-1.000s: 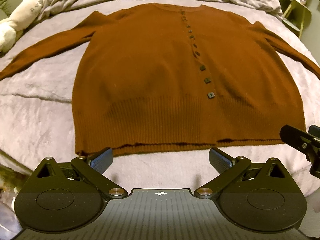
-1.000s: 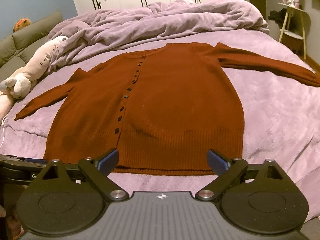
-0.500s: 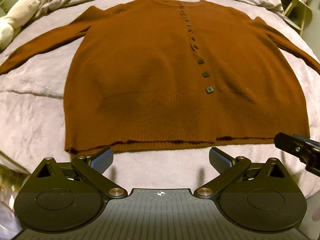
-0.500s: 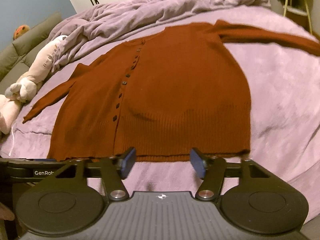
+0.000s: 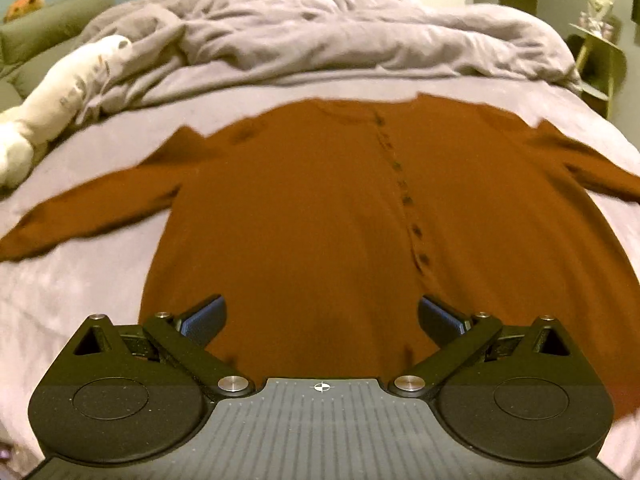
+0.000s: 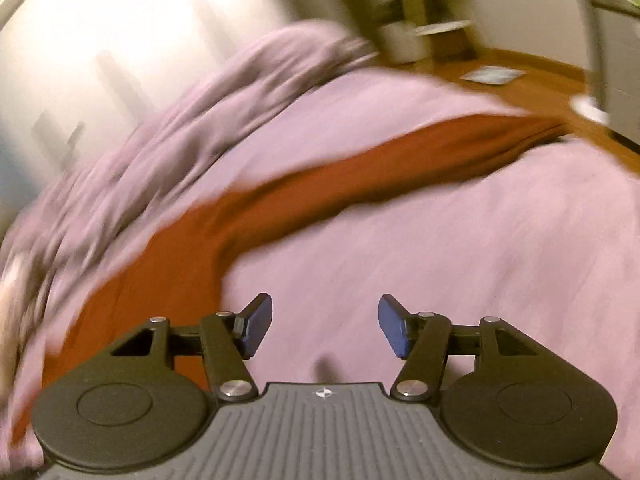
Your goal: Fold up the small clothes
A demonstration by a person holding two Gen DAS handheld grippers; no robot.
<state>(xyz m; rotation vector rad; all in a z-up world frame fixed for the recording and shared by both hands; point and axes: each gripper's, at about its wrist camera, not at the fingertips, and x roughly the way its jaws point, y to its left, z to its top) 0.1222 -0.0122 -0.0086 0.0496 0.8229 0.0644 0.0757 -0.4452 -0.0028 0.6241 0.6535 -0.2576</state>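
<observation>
While a rust-brown cardigan [image 5: 320, 216] lies flat, buttons up, on a lilac bed [image 5: 72, 300], the left gripper [image 5: 322, 316] hovers wide open above its hem; the right gripper [image 6: 325, 330], jaws opening and empty, hangs over bare cover near one sleeve [image 6: 360, 184].

Rust cardigan [image 5: 312, 216], buttoned, flat, sleeves out

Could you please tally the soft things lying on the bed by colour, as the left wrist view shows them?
Rust-brown: 1, the cardigan, spread flat with sleeves out.
Lilac-grey: 1, the rumpled duvet beyond it.
Cream-white: 1, the plush toy at the left edge.
Total: 3.
</observation>
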